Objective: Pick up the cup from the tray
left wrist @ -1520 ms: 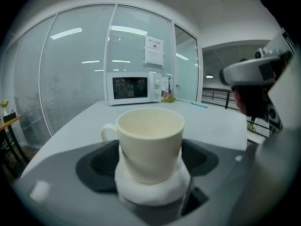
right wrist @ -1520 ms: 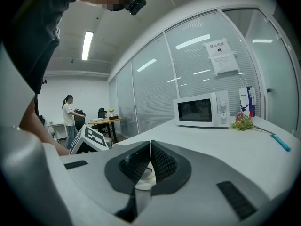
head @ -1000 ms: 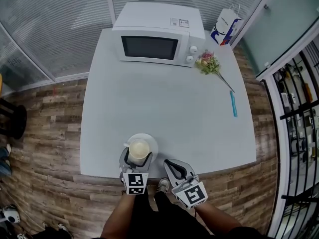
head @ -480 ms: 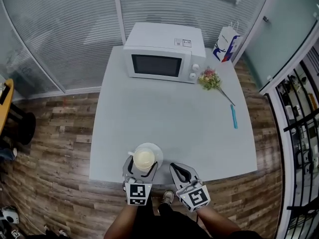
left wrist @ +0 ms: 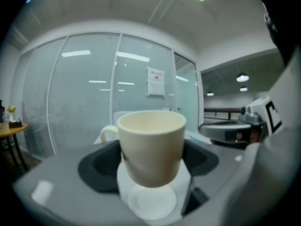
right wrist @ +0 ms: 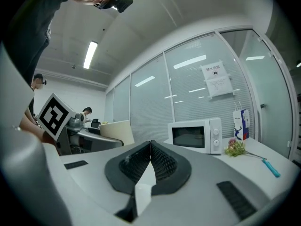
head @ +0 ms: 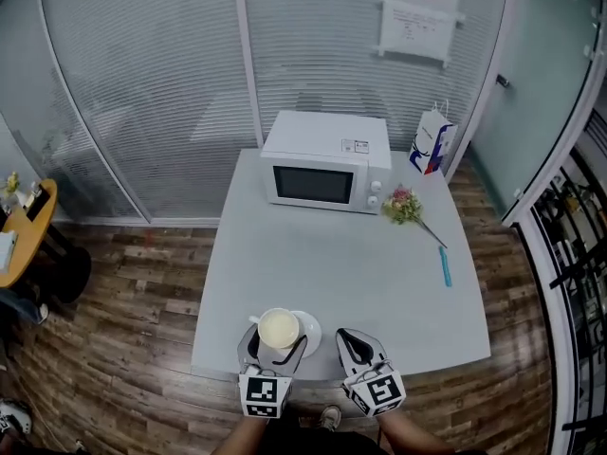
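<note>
The left hand-held gripper [head: 276, 341] is clamping the cream ceramic cup [left wrist: 151, 144], holding it just above the small round white tray [head: 311, 331] on the pale grey table [head: 379, 273], so the pick-up is looking almost done; the right hand-held gripper [right wrist: 149, 160] is hanging pinched together, empty

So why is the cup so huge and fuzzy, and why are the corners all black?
Left gripper view: the cup sits very close to a wide-angle lens, so it looks huge and a bit soft, and the round lens leaves black corners. Right gripper view: black corners too, but the microwave is sharp. Head view: the glass walls bow outward.
</note>
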The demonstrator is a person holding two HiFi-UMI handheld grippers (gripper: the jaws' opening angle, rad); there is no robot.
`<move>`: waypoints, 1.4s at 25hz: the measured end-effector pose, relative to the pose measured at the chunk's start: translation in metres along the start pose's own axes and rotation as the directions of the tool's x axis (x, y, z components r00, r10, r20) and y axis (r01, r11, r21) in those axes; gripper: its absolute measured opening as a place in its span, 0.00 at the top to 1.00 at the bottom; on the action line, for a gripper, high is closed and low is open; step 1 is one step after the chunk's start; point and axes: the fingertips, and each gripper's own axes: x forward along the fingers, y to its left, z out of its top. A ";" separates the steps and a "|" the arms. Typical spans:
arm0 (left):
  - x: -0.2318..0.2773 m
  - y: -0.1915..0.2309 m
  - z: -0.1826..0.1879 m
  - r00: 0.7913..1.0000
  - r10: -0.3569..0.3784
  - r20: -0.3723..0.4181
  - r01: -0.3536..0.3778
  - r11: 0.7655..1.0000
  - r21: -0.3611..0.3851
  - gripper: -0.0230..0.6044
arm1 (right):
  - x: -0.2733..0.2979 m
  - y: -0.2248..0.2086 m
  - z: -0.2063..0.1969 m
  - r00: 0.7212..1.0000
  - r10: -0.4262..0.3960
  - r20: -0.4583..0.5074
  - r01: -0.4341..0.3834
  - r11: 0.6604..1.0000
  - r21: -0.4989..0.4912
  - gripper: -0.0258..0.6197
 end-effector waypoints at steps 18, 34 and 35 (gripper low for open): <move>-0.012 0.012 0.060 0.993 -0.015 0.115 0.012 1.000 0.026 0.32 | 0.020 0.010 0.077 0.991 0.017 0.136 -0.002 0.994 -0.108 0.95; -0.011 0.019 0.054 0.994 -0.030 0.102 0.029 0.999 0.018 0.32 | 0.029 0.012 0.085 0.990 0.006 0.139 0.011 0.993 -0.120 0.95; -0.011 0.019 0.053 0.994 -0.030 0.101 0.028 0.999 0.017 0.32 | 0.029 0.012 0.085 0.990 0.005 0.140 0.012 0.993 -0.119 0.95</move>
